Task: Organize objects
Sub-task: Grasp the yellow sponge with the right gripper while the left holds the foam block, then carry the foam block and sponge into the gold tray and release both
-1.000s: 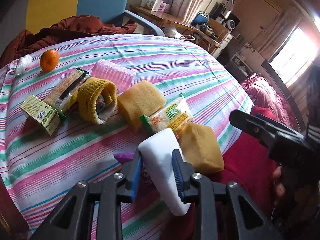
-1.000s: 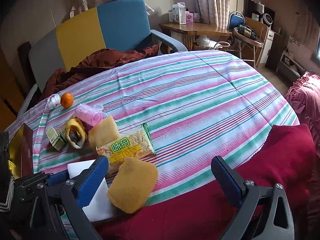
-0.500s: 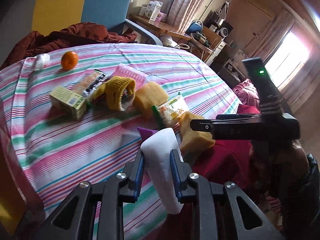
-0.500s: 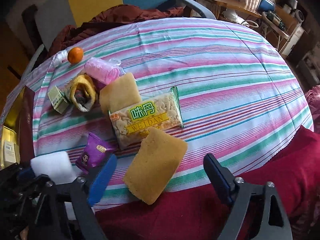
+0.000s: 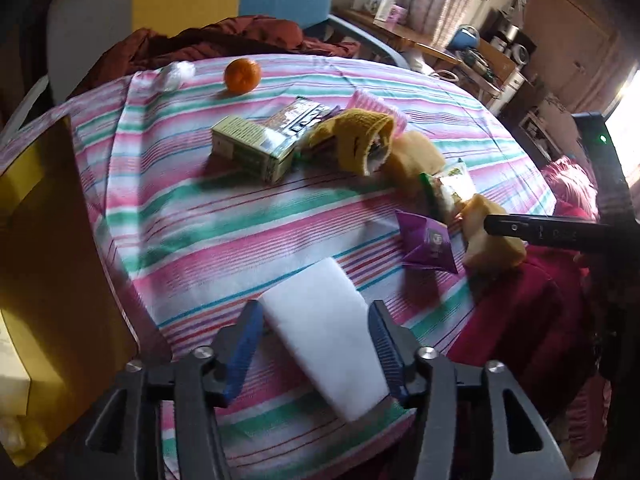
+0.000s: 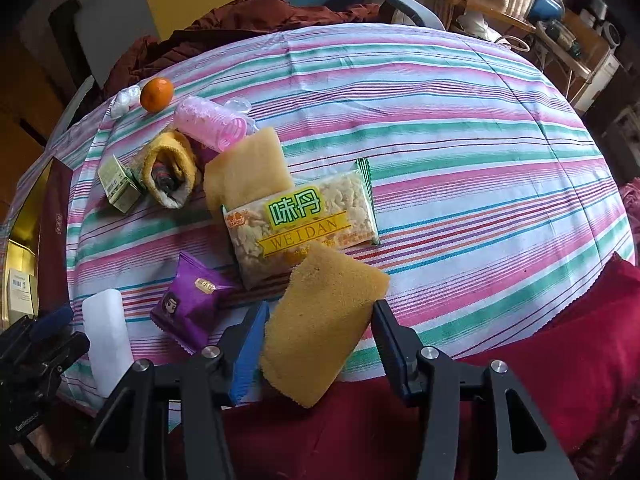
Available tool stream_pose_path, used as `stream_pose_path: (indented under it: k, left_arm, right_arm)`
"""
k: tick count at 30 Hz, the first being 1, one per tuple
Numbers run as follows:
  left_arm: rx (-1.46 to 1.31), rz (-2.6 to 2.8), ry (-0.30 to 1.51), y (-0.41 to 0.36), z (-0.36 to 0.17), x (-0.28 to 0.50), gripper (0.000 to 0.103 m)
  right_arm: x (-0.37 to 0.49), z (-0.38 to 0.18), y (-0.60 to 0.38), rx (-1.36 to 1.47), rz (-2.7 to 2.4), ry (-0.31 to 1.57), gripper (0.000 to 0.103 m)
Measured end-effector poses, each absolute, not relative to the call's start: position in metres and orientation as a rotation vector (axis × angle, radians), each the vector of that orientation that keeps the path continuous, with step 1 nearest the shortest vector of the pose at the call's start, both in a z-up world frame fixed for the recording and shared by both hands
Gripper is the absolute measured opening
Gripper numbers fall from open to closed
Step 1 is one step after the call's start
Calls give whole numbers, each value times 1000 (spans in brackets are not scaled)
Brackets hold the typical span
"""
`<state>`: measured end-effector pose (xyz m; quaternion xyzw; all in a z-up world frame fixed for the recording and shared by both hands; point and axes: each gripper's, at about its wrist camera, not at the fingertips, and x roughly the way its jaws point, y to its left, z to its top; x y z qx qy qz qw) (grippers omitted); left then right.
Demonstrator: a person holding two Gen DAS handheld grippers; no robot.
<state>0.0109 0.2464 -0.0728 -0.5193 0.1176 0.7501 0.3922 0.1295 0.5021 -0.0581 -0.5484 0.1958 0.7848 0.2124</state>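
At the near edge of the striped surface, the left tool straddles a white foam block, jaws released, while the right tool, also spread, brackets a yellow sponge overhanging the edge, likely to slip off if nudged.

The right half of the striped bench lies bare, giving wide passage. The left half is crowded: snack packet, yellow sponge, purple sachet, white block, with a tall box walling the left edge.
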Motion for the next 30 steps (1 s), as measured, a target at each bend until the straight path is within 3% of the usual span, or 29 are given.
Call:
stream_pose_path:
  k: [3,7,11,17,21,30]
  left_arm:
    - [-1392,1913,235,239,-76,10,68]
    - [-1432,1891,250,245,-84,19,72]
    - [-1401,1898,332,266,-88,31,82]
    - [-1314,1956,477,279,-104,42,77]
    - [-1293,1952,459,270,-101,43,65]
    - [-1133,2049,326,224,-46,38,64]
  right_arm:
    - [132,-55,503,-1495,2197,558,53]
    - [134,-51,503,-1447,2230,574,53]
    - [139,-45,503,-1373,2271,596,53]
    - [152,-29,499,-1220,2384,594,51]
    - [152,-25,491,-1210,2387,527,51]
    - [130,3,449,-1200,2502,422,51]
